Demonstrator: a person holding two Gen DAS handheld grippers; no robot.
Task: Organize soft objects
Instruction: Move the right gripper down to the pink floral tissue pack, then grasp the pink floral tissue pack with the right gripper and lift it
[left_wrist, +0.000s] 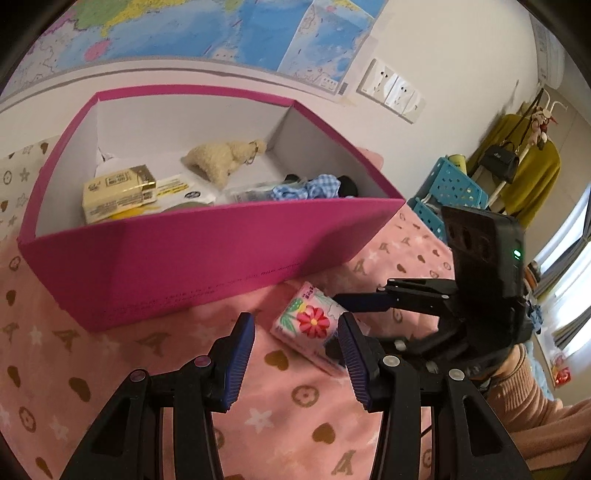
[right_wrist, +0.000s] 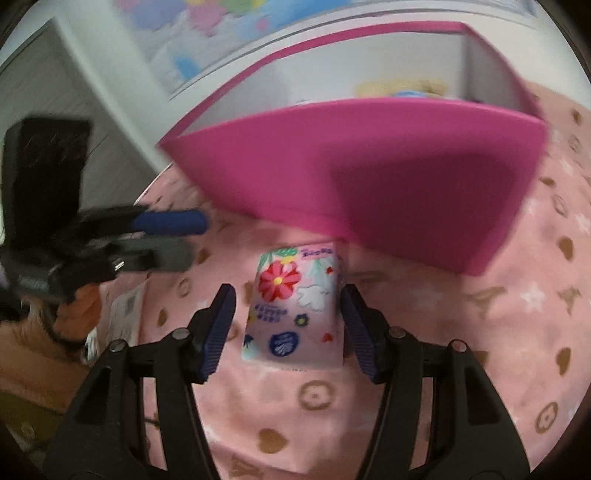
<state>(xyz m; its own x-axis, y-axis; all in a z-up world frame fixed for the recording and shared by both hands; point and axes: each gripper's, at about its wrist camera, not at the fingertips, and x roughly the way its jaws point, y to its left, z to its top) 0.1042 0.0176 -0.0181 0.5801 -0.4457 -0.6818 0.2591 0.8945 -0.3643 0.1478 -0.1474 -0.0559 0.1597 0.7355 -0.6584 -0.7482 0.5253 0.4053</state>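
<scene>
Floral tissue pack (right_wrist: 295, 306): flat on pink blanket (right_wrist: 480, 332), just before magenta box (right_wrist: 369, 177), between the open right tool (right_wrist: 288, 325) fingers, untouched, likely for boxing. Left tool (left_wrist: 295, 354): open, empty, nearby. Box holds plush toy (left_wrist: 221, 158), yellow packet (left_wrist: 118, 192), gingham cloth (left_wrist: 306, 186)

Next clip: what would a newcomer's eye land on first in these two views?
The big open magenta cardboard box on the pink patterned blanket, holding a cream plush toy and a yellow packet. In front of it lies a pink flower-printed tissue pack, framed by the open right gripper, whose right pad looks close to the pack's edge. The left gripper, also open, hangs beside it.
</scene>
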